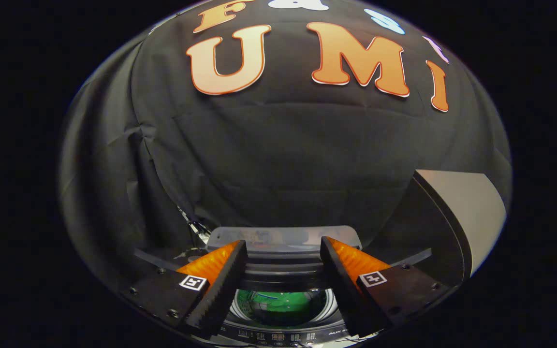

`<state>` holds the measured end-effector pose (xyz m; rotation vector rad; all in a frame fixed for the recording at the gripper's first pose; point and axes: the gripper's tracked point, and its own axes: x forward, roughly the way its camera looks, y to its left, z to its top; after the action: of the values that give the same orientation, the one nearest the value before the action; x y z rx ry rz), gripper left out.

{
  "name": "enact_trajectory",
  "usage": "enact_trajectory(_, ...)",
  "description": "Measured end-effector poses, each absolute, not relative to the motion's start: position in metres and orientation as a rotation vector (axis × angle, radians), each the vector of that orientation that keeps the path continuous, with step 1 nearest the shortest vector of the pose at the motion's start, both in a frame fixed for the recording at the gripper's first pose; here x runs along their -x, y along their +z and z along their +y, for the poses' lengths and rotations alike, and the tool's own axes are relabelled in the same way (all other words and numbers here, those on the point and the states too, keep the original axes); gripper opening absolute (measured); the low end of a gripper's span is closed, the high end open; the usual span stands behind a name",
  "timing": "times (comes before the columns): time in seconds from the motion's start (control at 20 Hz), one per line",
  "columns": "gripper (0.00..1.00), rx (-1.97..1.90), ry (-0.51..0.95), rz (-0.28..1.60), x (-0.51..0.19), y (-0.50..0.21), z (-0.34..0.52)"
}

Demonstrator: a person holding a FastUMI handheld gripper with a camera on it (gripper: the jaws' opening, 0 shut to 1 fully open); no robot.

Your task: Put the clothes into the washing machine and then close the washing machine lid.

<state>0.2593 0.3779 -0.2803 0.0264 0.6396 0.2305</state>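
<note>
Gripper (283, 251): wide apart, holding nothing.
Green cloth (281, 304): down inside the round grey washing machine tub (283, 282).
Clear plastic lid (283, 238): up, so not closed yet.

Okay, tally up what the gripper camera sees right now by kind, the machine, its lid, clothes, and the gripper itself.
Washing machine: 1, drum open below the fingers
Raised lid: 1, standing open beside the machine
Green clothes in the drum: 1 bundle
Gripper: 1, fingers open, holding nothing
Total: 4

tongs (283, 251) | fingers spread wide apart | gripping nothing | pointing forward
</note>
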Motion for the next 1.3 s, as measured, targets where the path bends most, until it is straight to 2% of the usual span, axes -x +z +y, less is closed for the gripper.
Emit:
enact_trajectory(0.45,0.99,-0.055,0.252,0.849,-0.234,-0.375,0.384)
enact_trajectory(0.6,0.99,-0.075,0.252,0.858,-0.229,-0.386,0.387)
enact_trajectory(0.95,0.99,-0.091,0.286,0.666,-0.252,-0.3,0.372)
enact_trajectory(1.3,0.98,-0.106,0.22,0.389,-0.219,-0.163,0.324)
